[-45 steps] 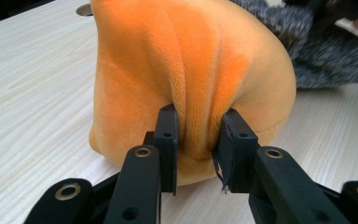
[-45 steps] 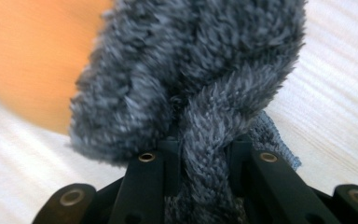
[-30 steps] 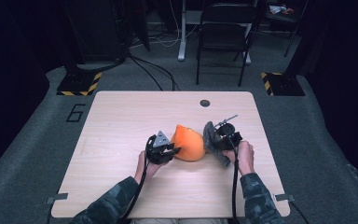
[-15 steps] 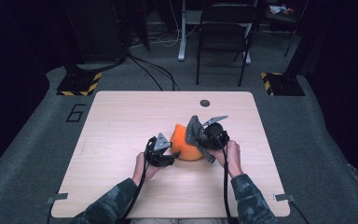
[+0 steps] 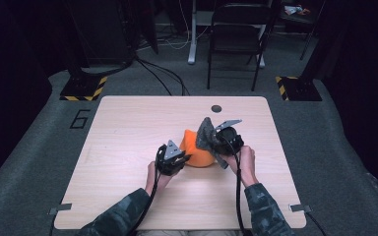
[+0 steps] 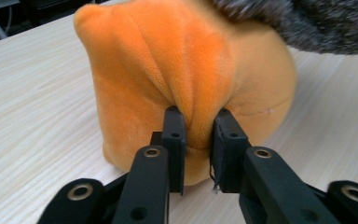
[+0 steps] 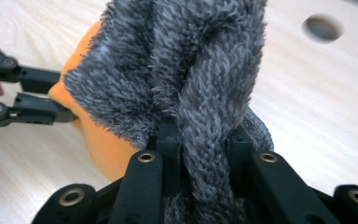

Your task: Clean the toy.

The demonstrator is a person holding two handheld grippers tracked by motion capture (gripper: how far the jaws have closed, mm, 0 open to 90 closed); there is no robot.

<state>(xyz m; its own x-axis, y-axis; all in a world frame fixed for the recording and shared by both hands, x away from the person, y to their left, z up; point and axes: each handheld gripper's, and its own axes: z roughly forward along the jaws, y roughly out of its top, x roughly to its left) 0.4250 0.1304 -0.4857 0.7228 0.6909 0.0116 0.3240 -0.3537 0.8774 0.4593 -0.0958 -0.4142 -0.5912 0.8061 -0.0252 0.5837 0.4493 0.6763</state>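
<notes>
Left gripper (image 6: 196, 140): jaws have just been closing and now pinch a raised fold of the orange plush (image 6: 186, 79), pads pressed into the fabric on both sides. In the high view the left gripper (image 5: 173, 158) sits at the near left edge of the plush (image 5: 197, 150), which rests on the table (image 5: 128, 128) a little right of centre. Right gripper (image 7: 203, 140): jaws clamped on a thick fold of grey fleece (image 7: 191, 60), the pile bulging above and between the pads. In the high view the right gripper (image 5: 215, 142) holds the fleece (image 5: 205, 132) raised over the far right side of the plush, the cloth draped against its top. From the right gripper view the orange plush (image 7: 102, 140) shows beneath the fleece, with the left gripper (image 7: 67, 100) at its side. A dark round hole (image 5: 216, 108) lies in the tabletop beyond the plush.
</notes>
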